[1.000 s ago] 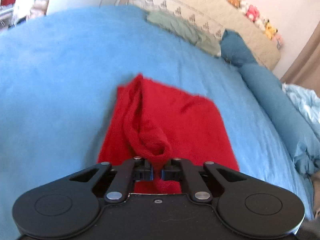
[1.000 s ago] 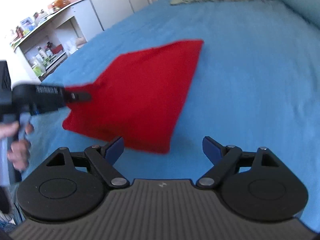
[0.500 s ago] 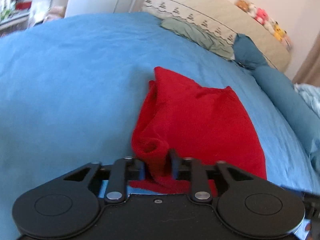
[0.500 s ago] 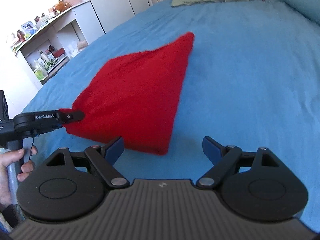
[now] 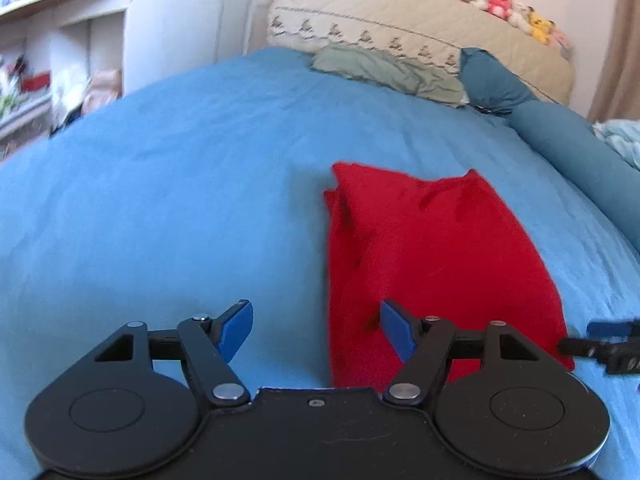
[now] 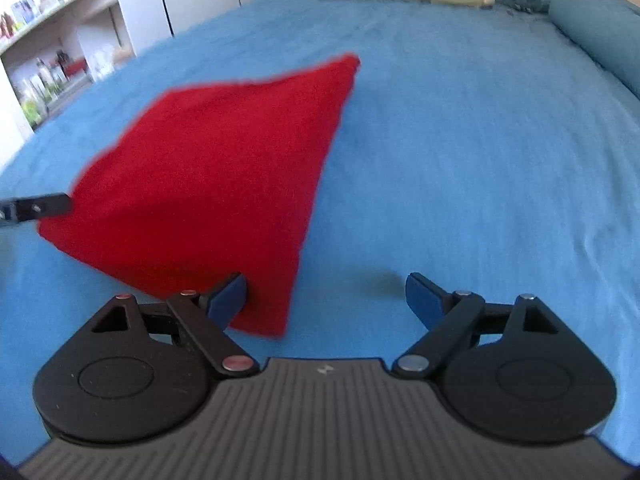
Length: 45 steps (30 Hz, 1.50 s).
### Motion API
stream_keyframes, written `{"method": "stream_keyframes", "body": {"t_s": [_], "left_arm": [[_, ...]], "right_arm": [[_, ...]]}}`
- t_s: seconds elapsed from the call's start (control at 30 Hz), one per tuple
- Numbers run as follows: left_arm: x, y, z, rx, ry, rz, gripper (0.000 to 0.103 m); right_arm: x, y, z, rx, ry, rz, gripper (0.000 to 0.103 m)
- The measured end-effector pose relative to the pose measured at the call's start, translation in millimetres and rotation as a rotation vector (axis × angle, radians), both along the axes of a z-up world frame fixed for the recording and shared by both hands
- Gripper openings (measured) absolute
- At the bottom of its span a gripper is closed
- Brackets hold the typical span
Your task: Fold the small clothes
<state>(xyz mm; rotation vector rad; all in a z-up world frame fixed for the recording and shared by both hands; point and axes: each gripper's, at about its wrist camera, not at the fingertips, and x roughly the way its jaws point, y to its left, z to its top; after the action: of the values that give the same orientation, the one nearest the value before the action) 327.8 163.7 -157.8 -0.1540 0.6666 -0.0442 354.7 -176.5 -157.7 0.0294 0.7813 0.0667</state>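
Observation:
A small red garment [image 5: 432, 264] lies folded on the blue bedspread [image 5: 168, 208]. In the left wrist view my left gripper [image 5: 316, 330] is open and empty, its right finger over the garment's near left edge. In the right wrist view the red garment [image 6: 216, 184] lies flat as a wedge shape. My right gripper [image 6: 325, 298] is open and empty, its left finger at the garment's near corner. The tip of the left gripper [image 6: 36, 208] shows at the garment's left edge.
A green pillow [image 5: 384, 70], a dark blue pillow [image 5: 496, 84] and a blue bolster [image 5: 580, 156] lie at the head of the bed. A beige headboard [image 5: 420, 28] carries plush toys [image 5: 504, 4]. White shelves [image 6: 52, 64] stand left of the bed.
My left gripper has opened and let go of the red garment, which now lies flat on the bed. The right gripper stays open and has moved closer to the garment's near corner.

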Motion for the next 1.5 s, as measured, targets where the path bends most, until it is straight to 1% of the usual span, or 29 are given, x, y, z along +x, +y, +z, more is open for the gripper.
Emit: {"method": "stream_keyframes", "body": {"t_s": [0.07,0.1,0.13,0.17,0.2,0.27,0.33,0.43,0.5,0.57,0.6,0.63,0.67,0.7,0.73,0.77,0.8,0.83,0.9,1.03,1.13,1.23,1.3,1.37,1.47,1.5], "left_arm": [[11.2,-0.4,6.3,-0.008,-0.001,-0.045,0.078],[21.7,-0.7,7.4,-0.025,0.013,-0.067,0.082],[33.6,-0.6,7.9,-0.053,0.041,-0.091,0.092],[45.7,-0.6,7.2,-0.079,0.071,-0.114,0.093],[58.0,-1.0,5.8,-0.100,0.096,-0.138,0.093],[77.4,-0.3,4.2,-0.121,0.119,-0.172,0.093],[96.3,3.6,2.6,-0.145,0.139,-0.173,0.093],[125.7,11.4,-6.2,-0.230,0.210,-0.208,0.093],[140.2,14.9,-14.1,-0.277,0.267,-0.224,0.090],[147.3,19.9,-17.4,-0.312,0.282,-0.217,0.079],[148.8,22.7,-19.4,-0.335,0.283,-0.215,0.075],[148.6,25.4,-21.1,-0.362,0.287,-0.216,0.062],[149.1,26.0,-23.9,-0.398,0.299,-0.225,0.050],[148.5,25.8,-24.8,-0.406,0.305,-0.226,0.047],[146.7,23.6,-23.7,-0.390,0.299,-0.224,0.040],[144.8,21.4,-21.7,-0.377,0.293,-0.220,0.034],[143.1,20.3,-19.1,-0.376,0.290,-0.210,0.032],[141.0,20.2,-14.6,-0.378,0.284,-0.199,0.028],[134.1,13.8,-2.1,-0.356,0.258,-0.202,0.026],[112.7,-8.0,25.9,-0.343,0.235,-0.228,0.024],[84.5,-32.4,45.5,-0.320,0.228,-0.262,0.024],[48.1,-57.4,58.1,-0.345,0.222,-0.280,0.024],[21.7,-77.3,60.1,-0.361,0.240,-0.283,0.024],[-2.2,-97.3,57.3,-0.346,0.250,-0.288,0.024],[-28.1,-125.0,41.8,-0.332,0.269,-0.285,0.024],[-28.2,-134.5,36.5,-0.324,0.283,-0.282,0.025]], "right_arm": [[8.3,0.0,14.0,0.060,-0.034,-0.001,0.103],[16.2,-0.8,18.5,0.093,-0.032,-0.005,0.103],[26.9,-1.8,21.7,0.132,-0.019,-0.010,0.103],[34.3,-2.6,24.0,0.159,-0.008,-0.016,0.103],[42.8,-4.4,24.8,0.189,0.002,-0.019,0.103],[59.0,-9.5,25.3,0.241,0.025,-0.019,0.103],[75.8,-14.3,23.5,0.281,0.059,-0.013,0.103],[97.3,-21.6,17.4,0.341,0.106,-0.007,0.102],[108.9,-26.5,9.9,0.386,0.126,-0.016,0.102],[119.5,-30.8,3.8,0.431,0.142,-0.015,0.100],[122.0,-32.0,0.0,0.448,0.148,-0.011,0.094],[124.4,-31.8,-3.4,0.460,0.155,-0.002,0.085],[127.1,-30.1,-5.9,0.464,0.156,0.006,0.078],[127.7,-28.2,-7.8,0.464,0.154,0.010,0.072],[127.9,-26.2,-8.4,0.459,0.143,0.008,0.061],[126.8,-24.6,-7.6,0.453,0.128,0.009,0.053],[125.3,-23.4,-5.9,0.448,0.112,0.008,0.045],[123.1,-23.5,-2.5,0.448,0.097,0.006,0.041],[115.4,-24.7,5.5,0.440,0.068,0.010,0.039],[87.3,-26.0,36.2,0.410,0.028,0.030,0.038],[50.3,-38.4,63.6,0.396,0.008,0.038,0.038],[5.7,-58.4,85.9,0.399,0.006,0.040,0.038],[-23.6,-72.4,92.4,0.401,0.023,0.032,0.039],[-51.7,-86.6,92.7,0.394,0.040,0.023,0.039],[-82.2,-106.4,81.4,0.391,0.072,-0.019,0.040],[-89.1,-111.5,75.6,0.389,0.084,-0.046,0.045]]}}
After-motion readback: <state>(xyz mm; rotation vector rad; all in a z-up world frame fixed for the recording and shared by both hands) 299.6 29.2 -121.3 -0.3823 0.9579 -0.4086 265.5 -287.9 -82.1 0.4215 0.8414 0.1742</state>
